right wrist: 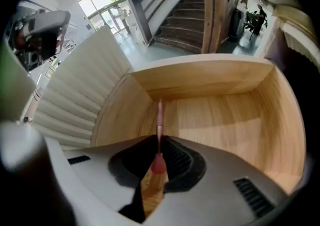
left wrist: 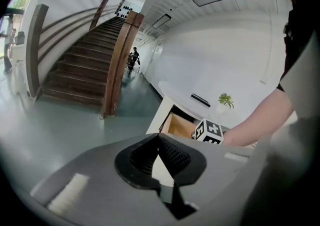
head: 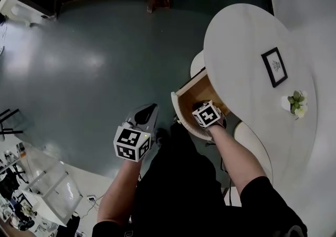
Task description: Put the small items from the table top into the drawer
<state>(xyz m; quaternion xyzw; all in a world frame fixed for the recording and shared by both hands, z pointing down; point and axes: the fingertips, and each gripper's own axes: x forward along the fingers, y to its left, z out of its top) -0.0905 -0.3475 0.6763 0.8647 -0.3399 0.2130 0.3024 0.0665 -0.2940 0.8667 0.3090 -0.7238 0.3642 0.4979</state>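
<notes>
The wooden drawer (head: 178, 106) stands pulled out from under the round white table (head: 247, 47). My right gripper (head: 206, 115) hangs over it, its jaws hidden under the marker cube in the head view. In the right gripper view this gripper (right wrist: 159, 142) is shut on a thin pink pen-like stick (right wrist: 159, 120) that points into the bare drawer (right wrist: 210, 77). My left gripper (head: 148, 111) hovers over the floor to the drawer's left; its jaws (left wrist: 159, 137) are shut with nothing in them. A black picture frame (head: 274, 66) and a small potted plant (head: 296, 104) remain on the table top.
A wooden staircase (left wrist: 80, 70) with a post (left wrist: 120, 65) rises beyond the grey-green floor (head: 94, 63). A glass-topped stand (head: 47, 183) with clutter sits at the lower left. White rounded parts (head: 253, 144) show under the table beside the drawer.
</notes>
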